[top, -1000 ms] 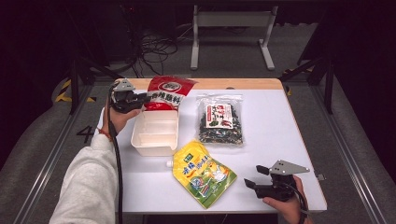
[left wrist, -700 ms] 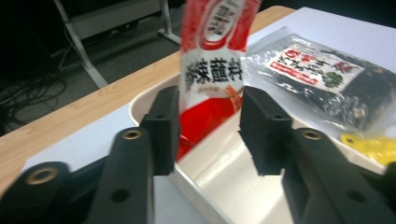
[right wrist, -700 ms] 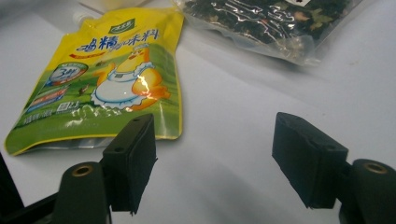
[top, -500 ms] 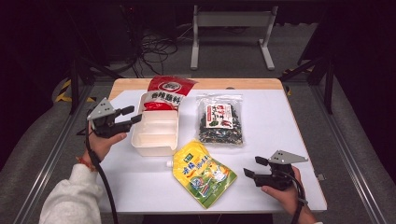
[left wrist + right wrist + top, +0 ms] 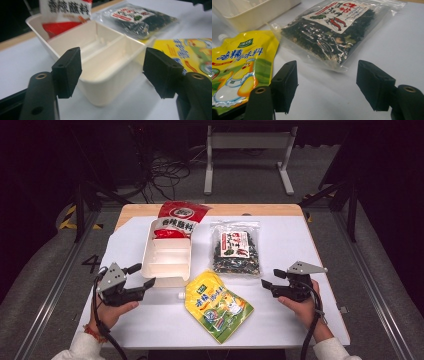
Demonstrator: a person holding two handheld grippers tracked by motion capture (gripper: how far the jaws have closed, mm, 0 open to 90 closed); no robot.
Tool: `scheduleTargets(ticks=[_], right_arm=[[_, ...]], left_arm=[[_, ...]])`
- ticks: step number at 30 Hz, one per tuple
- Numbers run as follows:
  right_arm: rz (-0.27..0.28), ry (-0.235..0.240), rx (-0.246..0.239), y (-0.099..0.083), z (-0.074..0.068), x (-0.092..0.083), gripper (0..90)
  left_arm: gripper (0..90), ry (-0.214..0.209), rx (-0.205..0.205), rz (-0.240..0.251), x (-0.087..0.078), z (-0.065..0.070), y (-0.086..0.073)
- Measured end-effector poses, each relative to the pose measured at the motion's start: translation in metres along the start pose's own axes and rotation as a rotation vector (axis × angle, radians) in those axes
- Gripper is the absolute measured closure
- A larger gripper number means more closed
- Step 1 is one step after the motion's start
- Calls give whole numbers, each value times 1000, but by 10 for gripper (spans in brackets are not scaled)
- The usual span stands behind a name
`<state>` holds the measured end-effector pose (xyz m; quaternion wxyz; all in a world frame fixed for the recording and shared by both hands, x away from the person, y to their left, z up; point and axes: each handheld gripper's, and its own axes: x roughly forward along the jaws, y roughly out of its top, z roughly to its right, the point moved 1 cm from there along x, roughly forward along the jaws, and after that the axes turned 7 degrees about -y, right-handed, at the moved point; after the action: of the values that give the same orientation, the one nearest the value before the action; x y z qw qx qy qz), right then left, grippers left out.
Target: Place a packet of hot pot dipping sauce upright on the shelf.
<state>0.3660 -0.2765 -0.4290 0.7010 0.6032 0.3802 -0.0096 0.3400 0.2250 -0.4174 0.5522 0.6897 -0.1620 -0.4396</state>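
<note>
The cream tray (image 5: 167, 257) sat on the white bench (image 5: 310, 245) with a red packet (image 5: 175, 219) in its far end, the left hand-held gripper (image 5: 141, 282) just beside it, jaws just opened and empty, while the right hand-held gripper (image 5: 270, 282) stood open, empty, near the seaweed bag (image 5: 235, 247).

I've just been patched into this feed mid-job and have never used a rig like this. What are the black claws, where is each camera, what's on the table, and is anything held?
A person holds a two-jaw tool in each hand: the left gripper and the right gripper. One camera looks down from above; two others ride on the grippers, looking along their black jaws. On the white table lie a cream divided plastic tray with a red printed sauce pouch leaning into its far end, a clear bag of dark dried greens and a yellow spouted seasoning pouch. Both grippers are open and hold nothing; the left's jaws have just been opening.
</note>
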Motion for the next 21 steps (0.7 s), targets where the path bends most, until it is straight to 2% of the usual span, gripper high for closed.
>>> scheduleTargets(ticks=[3,4,7,8,14,17,19,21], right_arm=[[-2,-12,11,5,7,4,339],[-2,-13,11,6,8,5,338],[3,-30,2,10,13,11,338],[11,-40,-4,12,14,13,338],[21,-45,1,22,16,27,334],[22,-40,0,24,14,37,334],[23,-30,7,25,13,43,335],[23,-30,7,26,12,45,335]], left_arm=[[267,-1,-17,-16,-4,12,-12],[248,-6,-43,-16,-4,17,-19],[206,-27,-56,-62,-1,28,-32],[195,-27,-56,-62,-1,28,-32],[182,-72,-22,-137,11,39,-40],[181,-93,-24,-149,15,40,-41],[181,-94,9,-170,20,43,-41],[181,-107,14,-176,21,44,-41]])
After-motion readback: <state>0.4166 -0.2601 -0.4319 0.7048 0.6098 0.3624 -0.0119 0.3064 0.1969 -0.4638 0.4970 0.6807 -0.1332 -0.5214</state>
